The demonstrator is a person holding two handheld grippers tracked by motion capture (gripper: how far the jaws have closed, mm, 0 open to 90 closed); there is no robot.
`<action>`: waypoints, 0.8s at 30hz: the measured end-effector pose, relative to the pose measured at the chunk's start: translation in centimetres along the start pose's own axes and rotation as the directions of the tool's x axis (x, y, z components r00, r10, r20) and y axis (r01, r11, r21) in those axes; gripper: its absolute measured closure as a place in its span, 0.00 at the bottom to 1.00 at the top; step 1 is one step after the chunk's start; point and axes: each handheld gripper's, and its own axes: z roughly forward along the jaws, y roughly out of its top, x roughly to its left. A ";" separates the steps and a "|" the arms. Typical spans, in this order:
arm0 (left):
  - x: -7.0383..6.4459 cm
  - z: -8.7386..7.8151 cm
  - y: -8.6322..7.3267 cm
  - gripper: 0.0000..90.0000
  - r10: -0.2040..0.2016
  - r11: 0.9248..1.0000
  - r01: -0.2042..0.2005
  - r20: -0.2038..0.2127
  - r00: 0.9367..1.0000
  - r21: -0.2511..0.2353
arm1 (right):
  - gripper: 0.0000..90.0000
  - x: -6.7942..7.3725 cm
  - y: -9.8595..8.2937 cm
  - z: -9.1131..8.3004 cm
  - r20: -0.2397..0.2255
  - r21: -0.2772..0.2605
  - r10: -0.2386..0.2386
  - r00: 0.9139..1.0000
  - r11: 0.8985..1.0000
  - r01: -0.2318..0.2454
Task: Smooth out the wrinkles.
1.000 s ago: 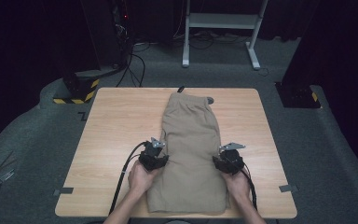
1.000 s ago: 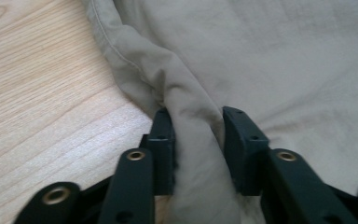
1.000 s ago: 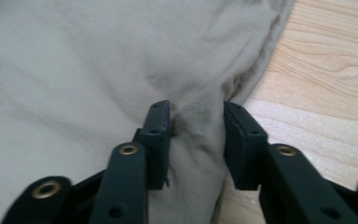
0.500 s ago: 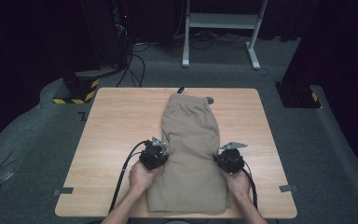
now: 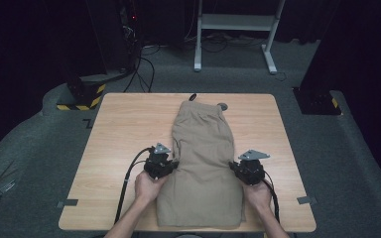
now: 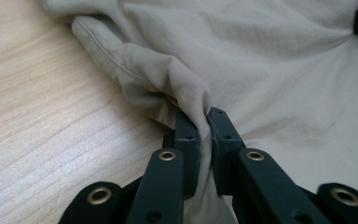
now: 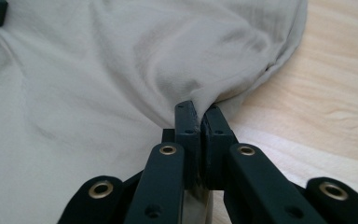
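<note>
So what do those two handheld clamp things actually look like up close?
Each is black. The left gripper and right gripper have two flat black jaws on linked bars with brass-ringed rivet holes. In the high view, a grey three-cornered plate tops each, and a black cable trails back. Forearms look bare.

Khaki shorts [image 5: 204, 158], light beige woven cloth, lying flat on the wooden bench [image 5: 124, 129], lengthwise along its middle. Waistband end at the far side, close to the far edge; leg hems at the near side, almost at the near edge. Garment looks folded in half lengthwise, one leg over the other. Surface mostly smooth with soft creases. About midway down, both side edges are pinched and bunched: left edge gathered into a raised twisted fold [image 6: 168, 79], right edge drawn up into a small peak [image 7: 223, 79]. Seam line visible along the left fold.
</note>
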 end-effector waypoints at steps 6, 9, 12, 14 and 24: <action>-0.4 -1.2 0.6 0.94 0.038 0.999 -0.038 -0.004 0.999 -0.018 | 0.97 -0.1 0.3 -0.8 -0.030 -0.024 0.017 0.999 1.000 -0.018; -0.5 -1.6 0.8 0.94 0.046 0.998 -0.046 -0.005 0.999 -0.030 | 0.97 0.0 0.4 -1.5 -0.033 -0.056 0.010 0.999 0.998 -0.012; -0.5 -2.0 1.0 0.94 0.047 0.998 -0.048 -0.007 0.999 -0.042 | 0.97 0.2 0.8 -2.1 -0.034 -0.075 -0.009 0.999 0.997 0.006; -0.4 -2.4 1.1 0.94 0.045 0.998 -0.045 -0.004 0.999 -0.052 | 0.97 0.2 1.1 -2.4 -0.044 -0.090 -0.007 0.999 0.996 0.003; -0.8 -4.8 2.2 0.94 0.080 0.991 -0.082 -0.015 0.997 -0.104 | 0.97 0.9 2.1 -4.3 -0.046 -0.151 -0.053 0.998 0.987 0.046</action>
